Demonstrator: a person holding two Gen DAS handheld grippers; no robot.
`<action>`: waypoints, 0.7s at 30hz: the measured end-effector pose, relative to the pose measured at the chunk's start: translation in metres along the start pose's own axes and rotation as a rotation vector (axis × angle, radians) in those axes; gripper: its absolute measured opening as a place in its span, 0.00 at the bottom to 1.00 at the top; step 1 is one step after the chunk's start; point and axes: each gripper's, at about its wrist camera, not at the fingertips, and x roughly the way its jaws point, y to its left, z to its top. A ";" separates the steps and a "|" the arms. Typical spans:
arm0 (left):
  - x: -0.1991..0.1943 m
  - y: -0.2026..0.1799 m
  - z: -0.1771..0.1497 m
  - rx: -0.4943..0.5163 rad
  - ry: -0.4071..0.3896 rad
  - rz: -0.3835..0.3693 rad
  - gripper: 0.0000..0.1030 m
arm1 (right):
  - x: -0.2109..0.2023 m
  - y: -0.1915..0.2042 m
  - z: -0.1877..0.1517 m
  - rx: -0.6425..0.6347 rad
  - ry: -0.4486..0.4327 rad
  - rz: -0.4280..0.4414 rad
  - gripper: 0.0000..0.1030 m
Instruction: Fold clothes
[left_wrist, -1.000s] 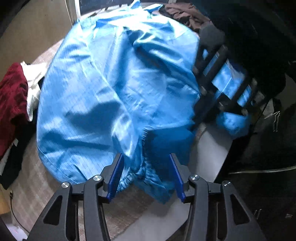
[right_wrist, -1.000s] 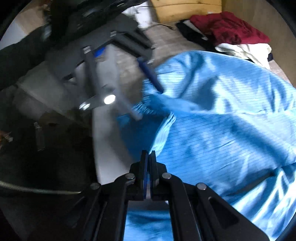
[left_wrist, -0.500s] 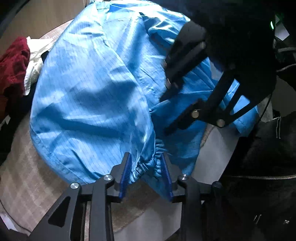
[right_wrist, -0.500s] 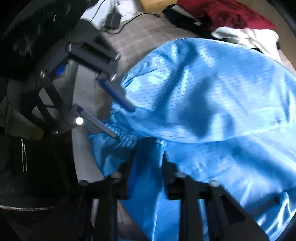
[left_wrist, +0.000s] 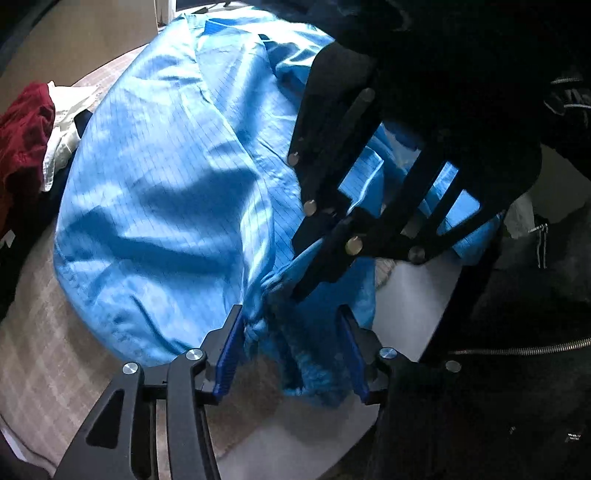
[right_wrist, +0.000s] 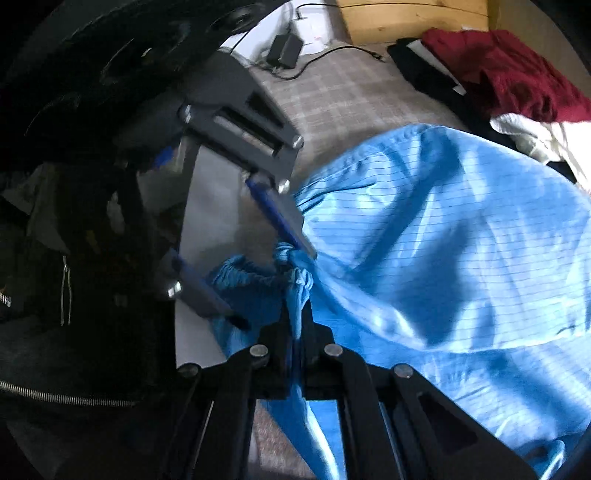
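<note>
A grey-beige checked cloth (right_wrist: 343, 96) covers the surface, with a bare white patch (left_wrist: 410, 306) at its near edge. At the far side a black power adapter (right_wrist: 284, 50) lies with its thin black cable (right_wrist: 332, 51) trailing across the checks, just beside a white object that is too blurred to identify. Behind them stands a light wooden board (right_wrist: 413, 14). A dark jacket with a metal zipper (left_wrist: 517, 349) fills the shadowed side next to the white patch.
</note>
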 end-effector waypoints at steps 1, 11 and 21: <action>0.002 0.003 0.001 -0.010 -0.007 -0.007 0.43 | 0.000 -0.002 0.001 0.013 -0.017 0.002 0.02; -0.008 0.031 0.011 -0.092 -0.078 -0.054 0.11 | -0.078 -0.020 -0.049 0.319 -0.218 -0.076 0.30; -0.196 0.124 0.035 -0.235 -0.391 0.112 0.11 | -0.182 -0.063 -0.233 0.885 -0.496 -0.343 0.44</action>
